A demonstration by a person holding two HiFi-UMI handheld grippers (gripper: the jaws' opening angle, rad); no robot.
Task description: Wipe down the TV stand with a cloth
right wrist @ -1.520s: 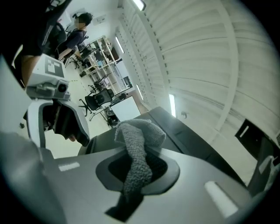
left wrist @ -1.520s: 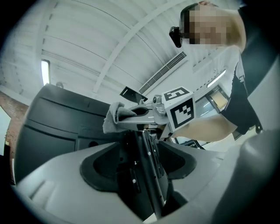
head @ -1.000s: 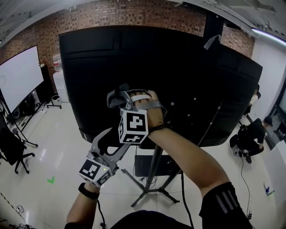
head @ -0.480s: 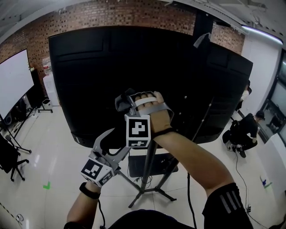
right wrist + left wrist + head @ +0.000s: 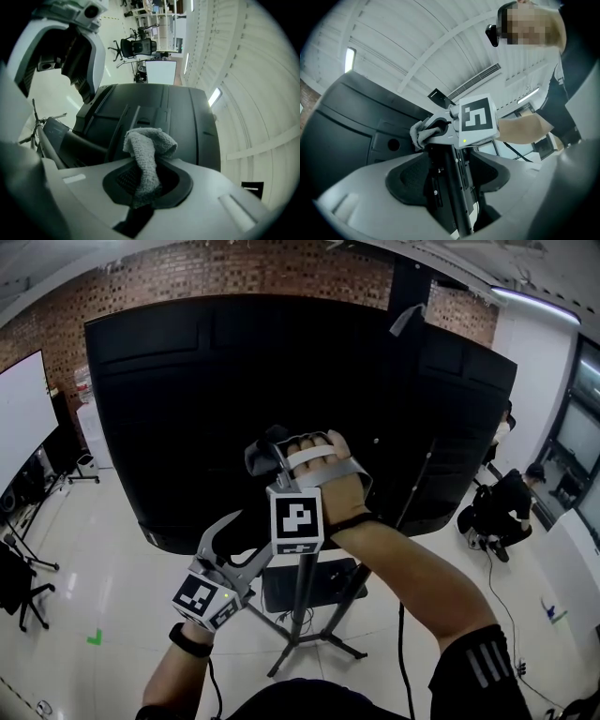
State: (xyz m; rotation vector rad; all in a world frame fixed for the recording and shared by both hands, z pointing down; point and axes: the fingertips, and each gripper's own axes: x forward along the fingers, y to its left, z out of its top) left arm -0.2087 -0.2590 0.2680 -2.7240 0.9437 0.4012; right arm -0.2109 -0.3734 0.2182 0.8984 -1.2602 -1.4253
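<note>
The cloth (image 5: pixel 147 154) is grey, nubbly terry, bunched into a folded wad. The right gripper (image 5: pixel 265 452) is clamped on it, holding it up against the black back of the TV (image 5: pixel 216 381). Below, the TV stand (image 5: pixel 302 601) shows as a dark pole on tripod legs, partly covered by the right forearm. The left gripper (image 5: pixel 249 540) hangs lower with its jaws apart and the pole seen between them. A whiteboard (image 5: pixel 23 413) and an office chair (image 5: pixel 14 582) stand at left, and a person (image 5: pixel 502 507) crouches at right.
</note>
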